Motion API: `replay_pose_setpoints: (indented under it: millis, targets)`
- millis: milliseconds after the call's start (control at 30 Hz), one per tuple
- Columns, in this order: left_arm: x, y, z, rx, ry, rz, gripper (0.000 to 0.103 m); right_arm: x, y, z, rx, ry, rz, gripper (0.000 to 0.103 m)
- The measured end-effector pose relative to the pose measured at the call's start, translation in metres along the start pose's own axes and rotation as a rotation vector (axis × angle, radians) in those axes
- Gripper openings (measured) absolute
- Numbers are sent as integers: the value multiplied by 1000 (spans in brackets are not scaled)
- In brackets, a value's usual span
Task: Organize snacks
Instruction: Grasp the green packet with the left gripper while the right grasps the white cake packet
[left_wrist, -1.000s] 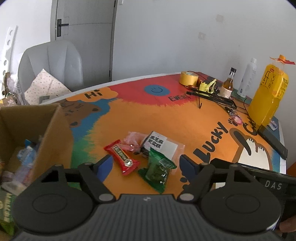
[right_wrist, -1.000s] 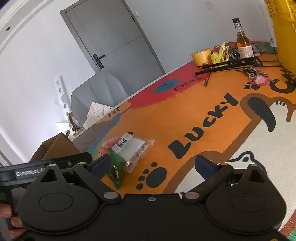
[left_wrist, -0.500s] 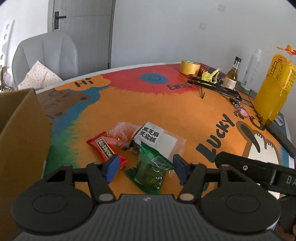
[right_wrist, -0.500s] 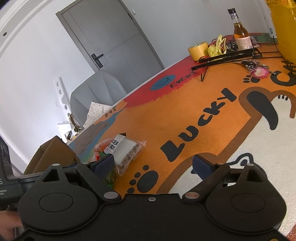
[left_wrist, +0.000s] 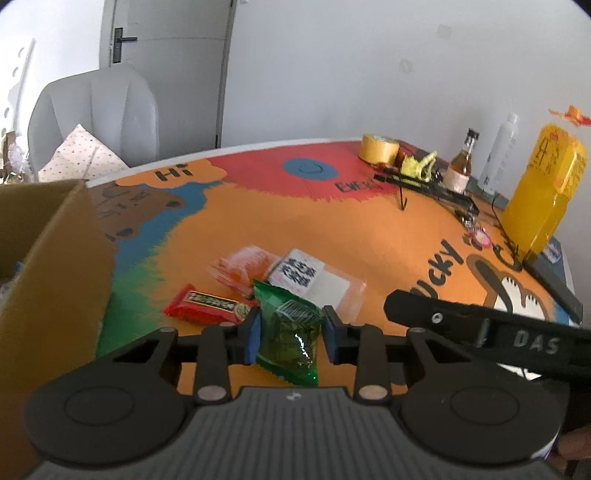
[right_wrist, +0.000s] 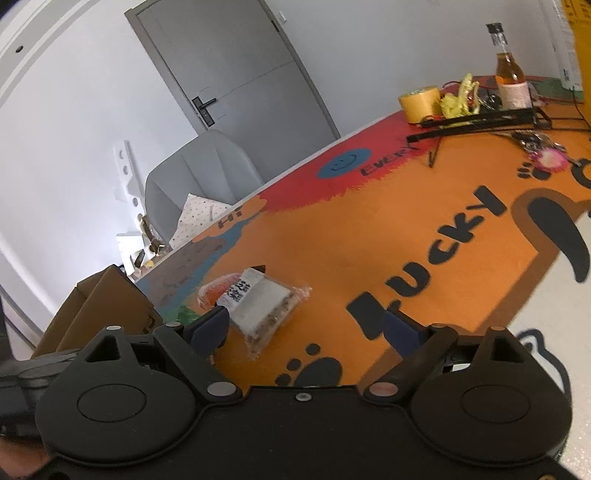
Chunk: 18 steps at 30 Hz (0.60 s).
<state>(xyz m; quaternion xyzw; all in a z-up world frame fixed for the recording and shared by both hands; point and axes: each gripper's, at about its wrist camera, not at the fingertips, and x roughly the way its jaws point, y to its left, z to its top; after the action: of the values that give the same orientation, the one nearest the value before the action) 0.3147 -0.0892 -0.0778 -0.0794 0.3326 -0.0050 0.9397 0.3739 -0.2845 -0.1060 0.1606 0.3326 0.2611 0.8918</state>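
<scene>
Closing on the green snack packet, your left gripper now has its jaws narrowed from the wide spread of a second ago, the blue pads at the packet's two sides and seemingly just touching its film; that looks like the pick-up step nearly made, with the carry to the cardboard box at the left judged to come next. The packet sits at the near edge of the snack cluster on the colourful table mat; it is glossy, crinkled and puffed, so expect it to give under the pads. Just beyond it lie a red bar, an orange pouch and a clear pack with a white label, none yet boxed. Your right gripper has edged toward that clear pack; its jaws stand wide, closing slightly, holding nothing.
</scene>
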Motion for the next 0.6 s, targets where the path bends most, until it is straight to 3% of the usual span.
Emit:
replay_pose_setpoints:
  millis: [300,600]
  targets:
    - [-29,19,15,-63,-96,29,33,13,22,10,-58,-4,6,87]
    - [-42,34,24,-109,-122,31,33,33,45,17,-135,10,40,87]
